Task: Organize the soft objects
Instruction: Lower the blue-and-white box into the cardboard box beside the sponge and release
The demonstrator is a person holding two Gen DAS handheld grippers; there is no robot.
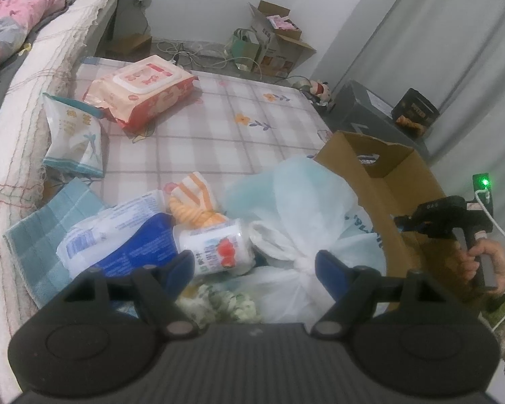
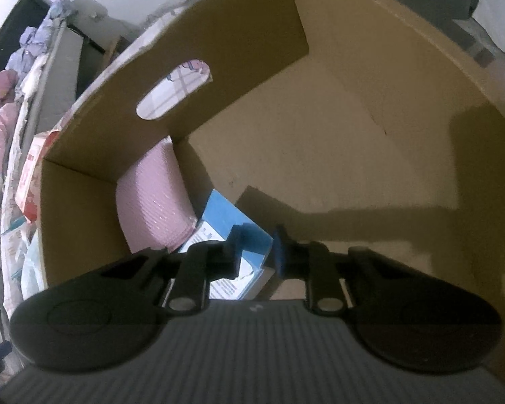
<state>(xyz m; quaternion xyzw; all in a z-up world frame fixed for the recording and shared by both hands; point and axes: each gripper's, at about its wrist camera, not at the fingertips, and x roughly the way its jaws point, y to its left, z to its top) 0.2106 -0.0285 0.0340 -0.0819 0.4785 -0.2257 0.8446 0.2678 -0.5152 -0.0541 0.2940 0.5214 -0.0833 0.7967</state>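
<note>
My left gripper (image 1: 254,266) is open above a heap of soft goods on the checked mat (image 1: 219,134): a knotted white plastic bag (image 1: 299,222), a small tissue pack with a red picture (image 1: 215,249), a blue-and-white pack (image 1: 118,245) and an orange striped cloth (image 1: 195,202). My right gripper (image 2: 257,247) is inside the cardboard box (image 2: 320,134), its jaws apart around a corner of a blue pack (image 2: 229,225) without visibly pressing it. A pink pack (image 2: 155,195) stands beside it. In the left view the right gripper (image 1: 400,220) reaches into the box (image 1: 387,181).
A red wet-wipes pack (image 1: 141,91) and a white-teal bag (image 1: 74,134) lie further on the mat. A teal towel (image 1: 47,235) lies at left beside the bed edge (image 1: 33,84). Open cartons (image 1: 276,40) and cables stand by the far wall.
</note>
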